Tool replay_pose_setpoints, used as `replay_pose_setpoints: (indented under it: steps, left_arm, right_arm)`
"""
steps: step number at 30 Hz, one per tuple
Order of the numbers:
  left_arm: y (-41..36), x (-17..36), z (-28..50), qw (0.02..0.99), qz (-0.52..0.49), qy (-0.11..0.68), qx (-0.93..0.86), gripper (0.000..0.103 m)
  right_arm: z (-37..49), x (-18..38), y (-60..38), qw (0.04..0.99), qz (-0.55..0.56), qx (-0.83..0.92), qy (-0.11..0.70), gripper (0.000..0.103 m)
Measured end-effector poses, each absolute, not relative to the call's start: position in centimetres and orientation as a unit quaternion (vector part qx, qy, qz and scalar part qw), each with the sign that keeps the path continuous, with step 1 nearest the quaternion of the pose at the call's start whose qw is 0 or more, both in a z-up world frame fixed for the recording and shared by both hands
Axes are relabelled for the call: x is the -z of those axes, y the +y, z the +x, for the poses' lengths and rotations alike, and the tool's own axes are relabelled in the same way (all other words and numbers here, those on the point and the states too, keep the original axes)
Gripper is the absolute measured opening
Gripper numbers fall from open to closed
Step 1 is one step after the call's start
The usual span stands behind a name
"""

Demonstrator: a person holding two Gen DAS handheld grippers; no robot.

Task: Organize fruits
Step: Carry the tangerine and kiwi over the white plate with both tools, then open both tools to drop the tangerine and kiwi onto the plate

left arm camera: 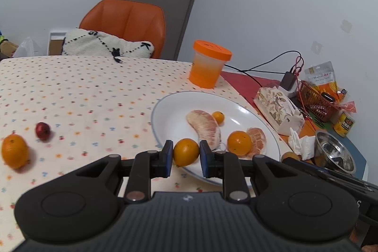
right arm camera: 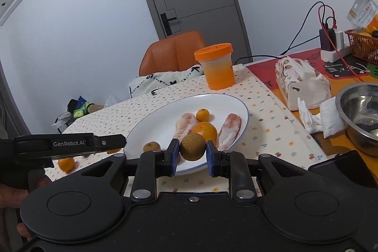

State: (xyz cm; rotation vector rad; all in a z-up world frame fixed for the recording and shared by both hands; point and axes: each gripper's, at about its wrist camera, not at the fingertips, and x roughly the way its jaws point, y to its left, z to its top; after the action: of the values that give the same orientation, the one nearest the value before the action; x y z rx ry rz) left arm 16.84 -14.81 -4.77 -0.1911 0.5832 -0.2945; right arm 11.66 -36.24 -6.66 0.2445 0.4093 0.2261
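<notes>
With the left tongs (left arm camera: 186, 152) clamped on an orange (left arm camera: 186, 152) and the right tongs (right arm camera: 192, 150) on a brown fruit (right arm camera: 192, 149), both over the plate's (left arm camera: 170, 110) near rim, each should be lowered gently onto bare plate before letting go.

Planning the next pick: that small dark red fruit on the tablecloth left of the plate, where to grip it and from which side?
Grip the dark red fruit across its middle, coming down from above. It is small and roundish, lies loose on the tablecloth, and could roll from a sideways nudge. It sits apart from the orange fruit beside it, so the fingers have room either side. Both grippers are full now.
</notes>
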Motion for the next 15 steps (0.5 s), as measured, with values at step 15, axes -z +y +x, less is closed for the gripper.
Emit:
replay_pose_setpoints:
  steps: [15]
  left_arm:
    - [-14.8,4.6,18.0,0.945,-0.103,0.281,0.133,0.036]
  right_arm:
    - [13.8,7.2,-35.9,0.962,0.126,-0.129,0.207,0.023]
